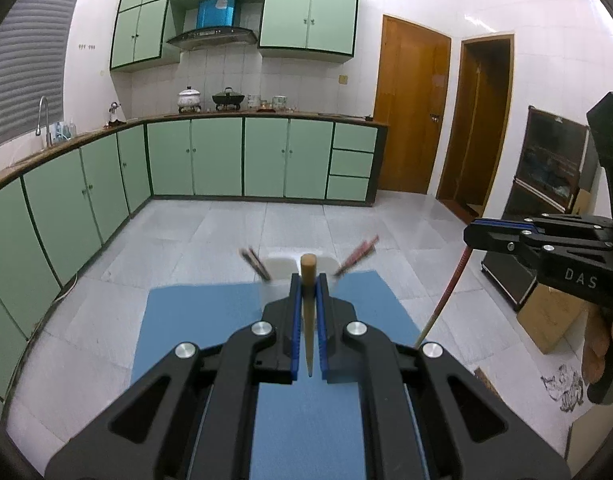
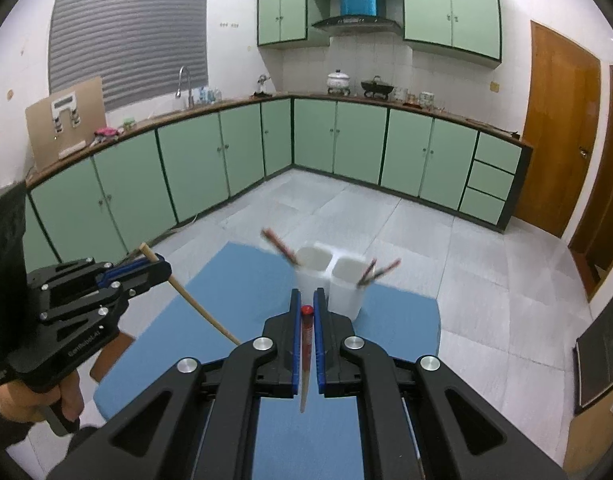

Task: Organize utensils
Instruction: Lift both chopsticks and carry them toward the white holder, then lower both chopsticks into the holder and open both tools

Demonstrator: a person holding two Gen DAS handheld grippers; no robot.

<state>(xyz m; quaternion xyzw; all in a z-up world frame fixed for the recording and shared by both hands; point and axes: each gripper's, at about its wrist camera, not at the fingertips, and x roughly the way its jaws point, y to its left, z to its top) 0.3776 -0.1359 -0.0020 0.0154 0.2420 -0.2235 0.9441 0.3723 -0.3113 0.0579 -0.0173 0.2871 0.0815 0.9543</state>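
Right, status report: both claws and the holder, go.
Left claw shut on tan chopstick. Right claw shut on red chopstick. White holder ahead on blue mat, chopsticks already inside. Nothing blocking.

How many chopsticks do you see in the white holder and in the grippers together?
About 5, with blur: one in the holder's left compartment, two in the right, a pale one in the left hand-held gripper, a red-tipped one in the right.

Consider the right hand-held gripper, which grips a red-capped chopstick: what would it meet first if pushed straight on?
Probably the white two-compartment holder on the blue mat, straight ahead of the right hand-held gripper and its red-capped chopstick; depth is unclear.
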